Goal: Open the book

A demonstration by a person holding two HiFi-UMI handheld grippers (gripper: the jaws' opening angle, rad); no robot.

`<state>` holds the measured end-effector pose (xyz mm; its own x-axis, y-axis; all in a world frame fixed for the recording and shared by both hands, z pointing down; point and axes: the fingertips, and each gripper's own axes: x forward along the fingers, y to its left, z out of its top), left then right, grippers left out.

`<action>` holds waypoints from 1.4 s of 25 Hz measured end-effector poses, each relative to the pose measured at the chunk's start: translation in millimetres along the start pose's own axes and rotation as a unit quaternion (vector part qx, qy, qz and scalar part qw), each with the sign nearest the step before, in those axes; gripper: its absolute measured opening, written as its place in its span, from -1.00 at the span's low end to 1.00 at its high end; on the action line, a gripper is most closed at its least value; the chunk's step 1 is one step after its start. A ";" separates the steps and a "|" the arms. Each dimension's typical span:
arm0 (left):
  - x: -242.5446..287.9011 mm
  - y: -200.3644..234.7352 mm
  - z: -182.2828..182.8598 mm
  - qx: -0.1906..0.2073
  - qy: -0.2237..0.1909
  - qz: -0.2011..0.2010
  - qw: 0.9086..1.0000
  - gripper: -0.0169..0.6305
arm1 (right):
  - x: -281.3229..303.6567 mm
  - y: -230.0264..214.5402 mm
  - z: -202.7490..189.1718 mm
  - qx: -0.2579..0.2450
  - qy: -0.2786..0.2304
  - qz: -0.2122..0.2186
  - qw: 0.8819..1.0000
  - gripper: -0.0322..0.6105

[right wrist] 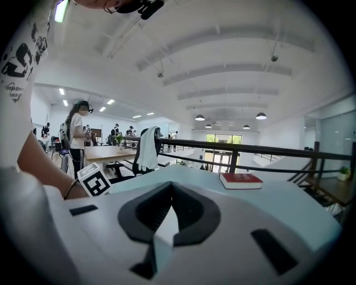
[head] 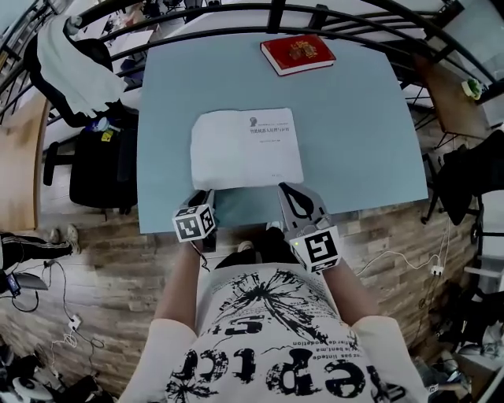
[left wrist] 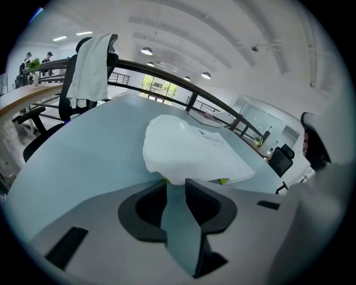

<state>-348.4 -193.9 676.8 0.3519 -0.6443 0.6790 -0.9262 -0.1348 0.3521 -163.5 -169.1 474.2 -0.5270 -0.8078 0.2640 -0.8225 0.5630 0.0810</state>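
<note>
Roughly from the left: a black chair (left wrist: pixel 65 106) draped with a white cloth (left wrist: pixel 92 67) stands off the surface's (head: pixel 165 134) left edge. The left tongs (head: pixel 203 194) are at the near edge, released. Their tips are apart with bare surface showing between them, just short of the white book's (head: pixel 246 148) near-left corner. That corner looks lifted a bit, with a yellow-green sliver under it. The book lies mid-surface, about square to the edges, with wide bare margins left, right and beyond. The right tongs (head: pixel 283 187) are at the book's near-right corner, clenched, tips together, nothing seen clamped. A red book (head: pixel 298 53) lies closed at the far edge, right of centre, well apart from the white one. A curved black railing (head: pixel 236 11) runs behind the far edge.
</note>
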 end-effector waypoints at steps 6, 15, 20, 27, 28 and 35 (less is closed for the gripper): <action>-22.6 -2.7 -1.4 0.014 0.002 0.004 1.000 -0.52 | -7.1 7.3 -0.3 -0.004 -0.001 -0.009 1.000 -0.86; -75.3 -82.7 77.5 0.158 -0.120 -0.025 0.980 -0.64 | -12.1 -1.0 28.0 0.009 -0.043 -0.006 0.999 -0.86; -110.5 -133.7 129.3 0.207 -0.203 -0.041 0.956 -0.80 | -22.0 -14.0 50.9 0.008 -0.074 -0.005 0.997 -0.87; -161.7 -202.7 175.0 0.276 -0.299 -0.066 0.911 -0.85 | -43.6 -37.9 80.7 0.021 -0.124 -0.001 0.992 -0.87; -169.9 -213.4 177.9 0.285 -0.309 -0.076 0.904 -0.86 | -46.8 -40.7 83.2 0.020 -0.128 -0.001 0.992 -0.87; -203.6 -263.3 179.4 0.295 -0.343 -0.135 0.881 -0.89 | -59.2 -53.0 88.8 -0.002 -0.130 0.002 0.991 -0.87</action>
<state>-200.4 -162.2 330.3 0.5938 -0.8046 0.0013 -0.8011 -0.5913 -0.0924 -107.7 -166.6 368.9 -0.5680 -0.8230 0.0074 -0.8197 0.5666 0.0838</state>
